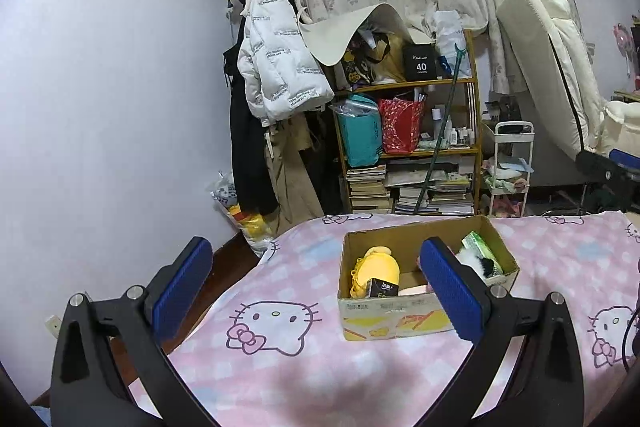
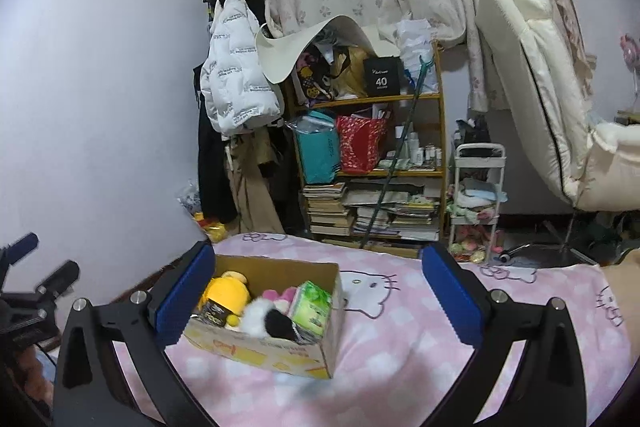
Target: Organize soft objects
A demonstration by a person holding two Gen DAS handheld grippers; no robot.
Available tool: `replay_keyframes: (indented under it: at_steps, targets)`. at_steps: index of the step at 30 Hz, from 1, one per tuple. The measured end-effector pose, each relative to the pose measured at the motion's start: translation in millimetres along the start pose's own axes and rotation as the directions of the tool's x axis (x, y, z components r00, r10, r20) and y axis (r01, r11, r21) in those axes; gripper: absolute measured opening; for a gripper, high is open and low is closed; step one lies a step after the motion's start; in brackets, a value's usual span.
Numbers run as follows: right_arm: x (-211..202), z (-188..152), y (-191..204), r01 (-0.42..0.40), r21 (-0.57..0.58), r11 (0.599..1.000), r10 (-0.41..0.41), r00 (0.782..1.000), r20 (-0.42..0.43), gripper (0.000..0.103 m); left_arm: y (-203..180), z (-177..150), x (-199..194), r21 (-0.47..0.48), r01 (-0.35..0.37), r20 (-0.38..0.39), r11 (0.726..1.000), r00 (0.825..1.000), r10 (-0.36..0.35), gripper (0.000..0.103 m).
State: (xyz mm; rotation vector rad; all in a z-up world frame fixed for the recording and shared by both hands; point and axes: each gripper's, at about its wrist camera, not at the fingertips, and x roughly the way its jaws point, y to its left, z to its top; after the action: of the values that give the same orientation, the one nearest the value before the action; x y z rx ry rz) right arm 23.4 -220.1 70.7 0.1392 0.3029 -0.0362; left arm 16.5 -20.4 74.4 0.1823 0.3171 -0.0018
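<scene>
— Pink cartoon-cat blanket point(image 1: 280, 367) covers the bed; why's the cardboard box point(image 1: 400, 319) there?
— It corrals the soft toys: yellow plush point(image 1: 378, 265) inside. Left gripper point(image 1: 316, 287) and right gripper point(image 2: 320, 299) gape wide, empty.

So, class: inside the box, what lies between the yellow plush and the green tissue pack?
In the right wrist view, a pink plush lies between the yellow plush and the tissue pack.

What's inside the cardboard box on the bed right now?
The cardboard box holds a yellow plush, a small dark box, a black-and-white plush, a pink fluffy item and a green tissue pack. Anything beneath them is covered.
</scene>
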Motion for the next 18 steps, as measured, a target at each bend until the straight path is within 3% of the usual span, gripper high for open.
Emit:
replay_keyframes:
  at_steps: [18]
  targets:
    - [-23, -30, 6, -0.032, 0.003, 0.999, 0.031, 0.999, 0.026, 0.103, 17, -27, -17, -0.064, 0.011, 0.031, 0.998, 0.999, -0.009, 0.102]
